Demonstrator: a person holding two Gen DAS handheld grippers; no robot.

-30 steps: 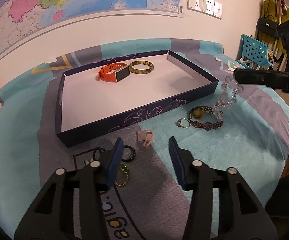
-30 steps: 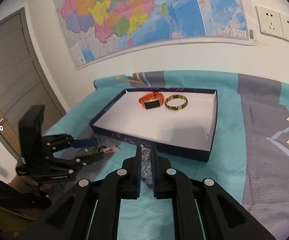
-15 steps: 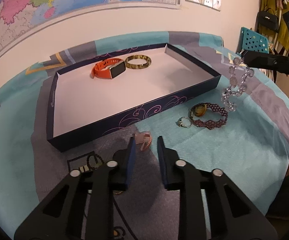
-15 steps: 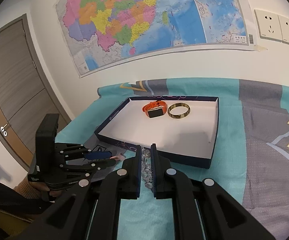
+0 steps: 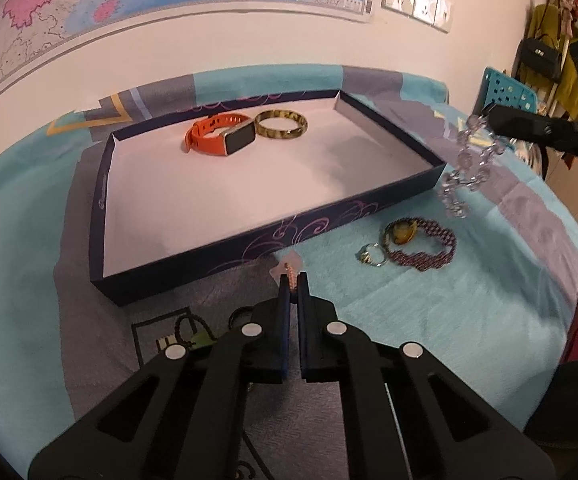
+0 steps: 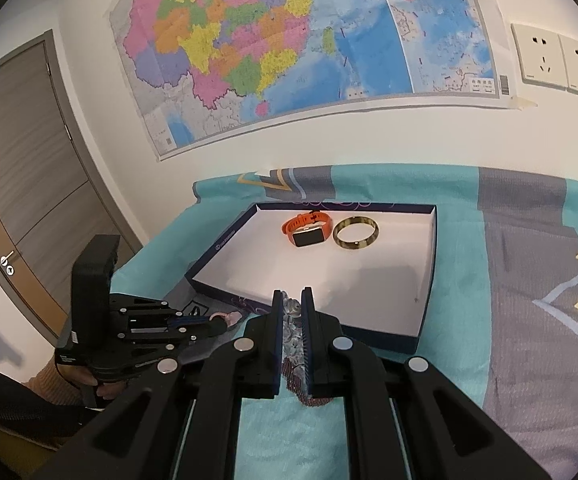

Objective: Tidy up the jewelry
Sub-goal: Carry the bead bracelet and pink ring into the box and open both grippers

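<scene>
While left hand-held gripper (image 5: 293, 280) pinches small pink ring (image 5: 289, 266) just near of navy tray (image 5: 193, 280) front wall (jaws just closed on it), right hand-held gripper (image 6: 291, 300) grips clear bead bracelet (image 5: 465, 168), dangling right of tray. Orange watch (image 5: 219, 136), mottled bangle (image 5: 283, 130) lie at tray's far side. Beaded bracelet (image 5: 425, 246), ring (image 5: 370, 255) rest on teal cloth (image 5: 429, 320).

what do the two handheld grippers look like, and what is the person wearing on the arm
Both the left gripper and the right gripper are matte black plastic linkages with triangular cut-outs and round silver pivot pins. The jaws carry flat, dark blue ribbed pads. From the right wrist view, the left gripper has a boxy black housing on top. The arm holding it shows a tan knit cuff under a dark sleeve.
</scene>
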